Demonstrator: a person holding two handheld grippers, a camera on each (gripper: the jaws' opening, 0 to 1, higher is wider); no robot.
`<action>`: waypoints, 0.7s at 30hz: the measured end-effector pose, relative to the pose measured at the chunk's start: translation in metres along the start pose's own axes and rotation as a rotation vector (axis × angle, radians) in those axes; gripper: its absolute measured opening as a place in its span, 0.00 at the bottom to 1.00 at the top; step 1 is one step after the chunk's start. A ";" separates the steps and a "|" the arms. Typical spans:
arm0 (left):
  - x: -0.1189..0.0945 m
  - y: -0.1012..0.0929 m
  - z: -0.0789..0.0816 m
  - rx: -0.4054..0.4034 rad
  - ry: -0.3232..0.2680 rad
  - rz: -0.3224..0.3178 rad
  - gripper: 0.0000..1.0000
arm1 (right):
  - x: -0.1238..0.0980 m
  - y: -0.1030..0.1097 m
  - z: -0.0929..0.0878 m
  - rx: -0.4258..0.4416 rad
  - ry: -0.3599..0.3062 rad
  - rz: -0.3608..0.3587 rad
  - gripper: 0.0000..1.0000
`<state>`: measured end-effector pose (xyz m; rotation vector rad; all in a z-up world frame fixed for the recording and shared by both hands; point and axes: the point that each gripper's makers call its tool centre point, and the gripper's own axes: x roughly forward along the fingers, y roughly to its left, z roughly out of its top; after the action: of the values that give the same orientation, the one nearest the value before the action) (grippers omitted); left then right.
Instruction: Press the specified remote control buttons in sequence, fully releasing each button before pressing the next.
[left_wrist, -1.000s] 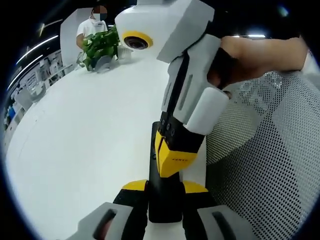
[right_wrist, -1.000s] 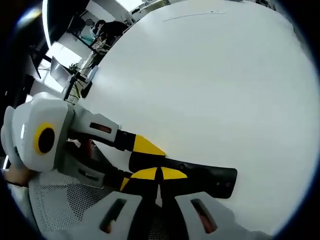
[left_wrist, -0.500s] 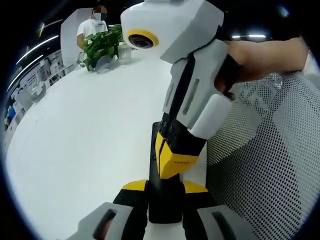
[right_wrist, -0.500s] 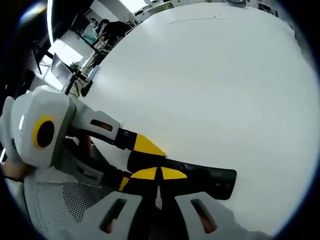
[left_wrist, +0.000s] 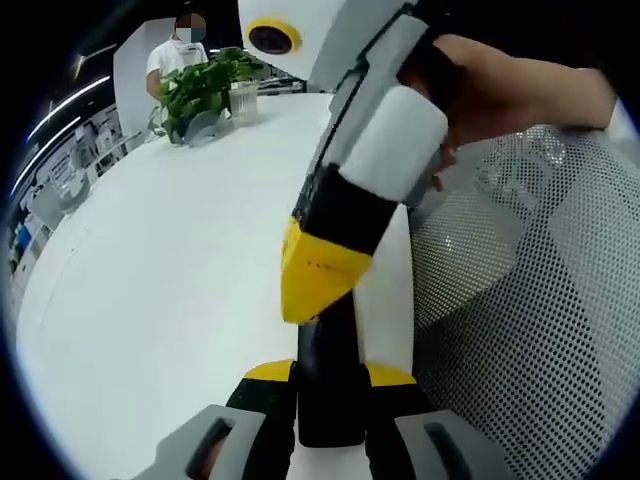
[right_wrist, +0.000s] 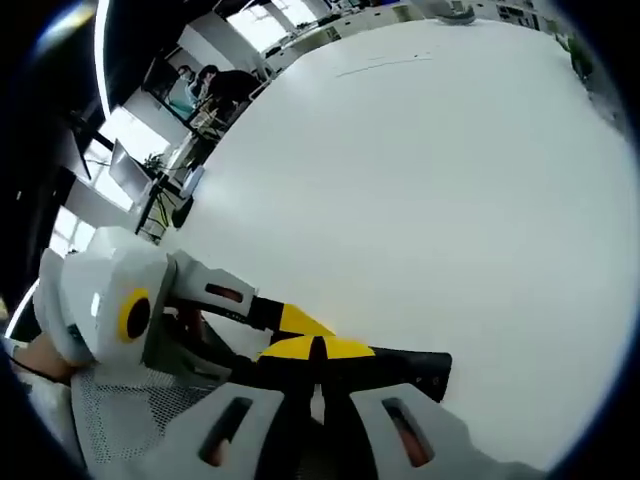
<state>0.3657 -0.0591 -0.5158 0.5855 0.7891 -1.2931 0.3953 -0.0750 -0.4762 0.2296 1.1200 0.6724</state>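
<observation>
Left gripper (left_wrist: 330, 378) is seen at six o'clock, clamped on the near end of a black remote control (left_wrist: 330, 395) that lies on the white table (left_wrist: 160, 300). Right gripper (left_wrist: 318, 270), yellow jaws closed together, hangs at twelve o'clock from the remote. Each press is best made straight down, then fully released. Farther off, at eleven o'clock, a potted plant (left_wrist: 200, 92) is seen.

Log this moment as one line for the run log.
left tongs: shut on remote control | right tongs: shut, tip above remote | surface: white table | contact: cannot tell
</observation>
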 end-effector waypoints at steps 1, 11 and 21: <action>0.000 0.000 0.000 -0.001 0.008 0.000 0.25 | -0.004 -0.005 0.004 -0.006 -0.019 -0.021 0.00; 0.002 0.000 0.000 0.000 0.063 0.021 0.25 | -0.076 -0.018 0.068 -0.027 -0.398 -0.064 0.00; 0.001 -0.001 -0.001 0.026 0.083 0.029 0.25 | -0.157 -0.002 0.097 -0.055 -0.669 -0.031 0.00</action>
<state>0.3650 -0.0592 -0.5170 0.6728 0.8299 -1.2603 0.4408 -0.1563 -0.3162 0.3570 0.4629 0.5369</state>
